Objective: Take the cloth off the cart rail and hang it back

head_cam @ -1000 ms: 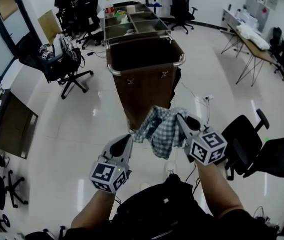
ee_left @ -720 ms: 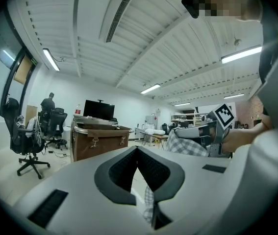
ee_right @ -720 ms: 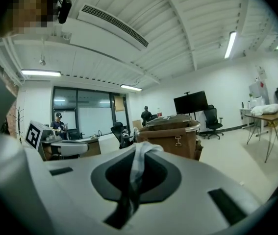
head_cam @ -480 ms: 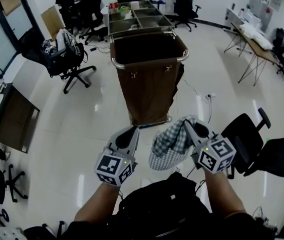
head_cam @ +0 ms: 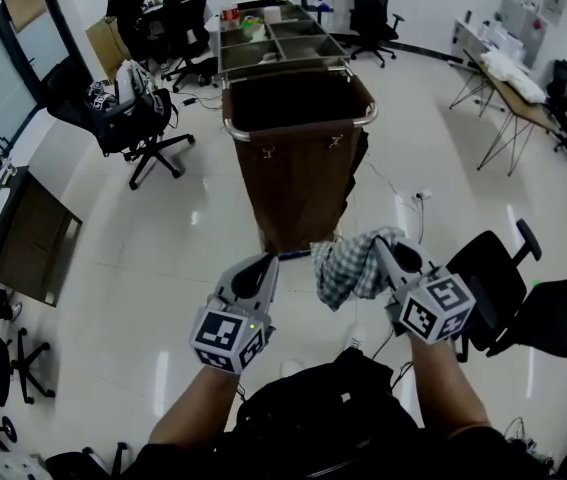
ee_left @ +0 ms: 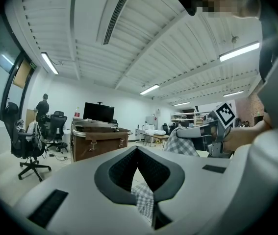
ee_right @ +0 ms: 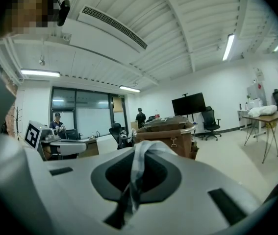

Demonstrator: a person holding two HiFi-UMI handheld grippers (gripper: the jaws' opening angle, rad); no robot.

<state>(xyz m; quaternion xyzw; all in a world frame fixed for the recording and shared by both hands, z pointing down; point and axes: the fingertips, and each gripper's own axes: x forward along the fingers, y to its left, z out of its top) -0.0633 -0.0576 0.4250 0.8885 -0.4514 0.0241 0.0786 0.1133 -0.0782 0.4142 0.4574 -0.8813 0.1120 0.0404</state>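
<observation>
Head view: checked cloth hangs from the right gripper, clear of the cart.

Seen from above, a person holds a gripper in each hand over a glossy white floor, with the brown cart standing just ahead. The right gripper's jaws are clamped on a bunched fold of the cloth, which dangles in the air on the near side of the cart, touching neither it nor its chrome rail. The left gripper is beside the cloth but apart from it, with its jaws together. A small checked patch shows low between its jaws in the left gripper view, and what it is cannot be told. The cloth looks to be off the rail and hanging it back remains. That likely calls for carrying it forward, lifting it above the rail's near edge and draping it across so both halves fall evenly.
</observation>
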